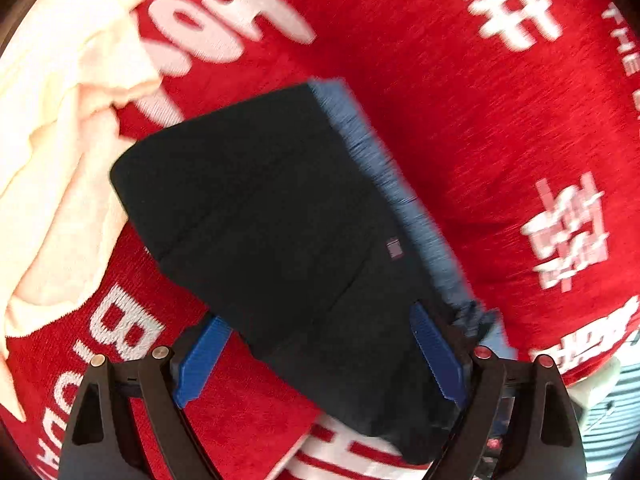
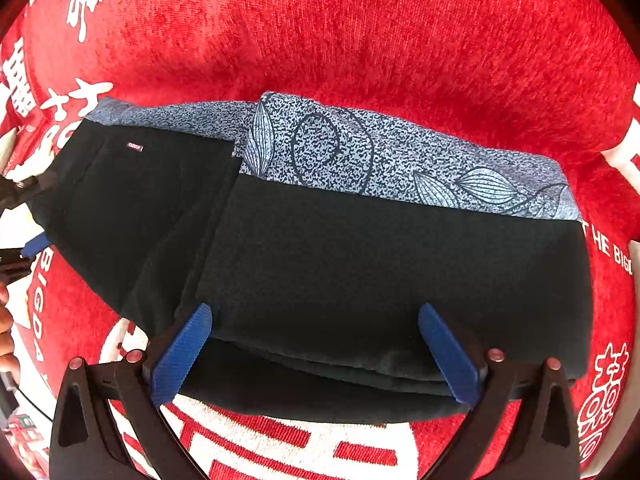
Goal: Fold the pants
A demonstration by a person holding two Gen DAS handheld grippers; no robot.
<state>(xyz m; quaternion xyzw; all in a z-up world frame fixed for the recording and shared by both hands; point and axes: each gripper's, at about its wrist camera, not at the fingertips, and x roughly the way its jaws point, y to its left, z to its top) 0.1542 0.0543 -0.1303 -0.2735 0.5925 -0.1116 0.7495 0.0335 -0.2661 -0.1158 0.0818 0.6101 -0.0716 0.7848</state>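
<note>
The black pants (image 2: 360, 272) lie folded on a red cloth with white lettering (image 2: 360, 40), with a blue patterned waistband (image 2: 400, 160) along the far edge. My right gripper (image 2: 316, 356) is open, its blue fingers (image 2: 180, 356) straddling the near folded edge. In the left wrist view the pants (image 1: 260, 208) reach from the centre down between my left gripper's (image 1: 320, 360) wide-open blue fingers (image 1: 440, 352), with the blue band (image 1: 392, 184) along the right side. The left gripper also shows at the left edge of the right wrist view (image 2: 24, 220).
A cream cloth (image 1: 60, 140) lies bunched at the left of the red cloth (image 1: 460, 100) in the left wrist view. A hand (image 2: 6, 332) shows at the left edge of the right wrist view.
</note>
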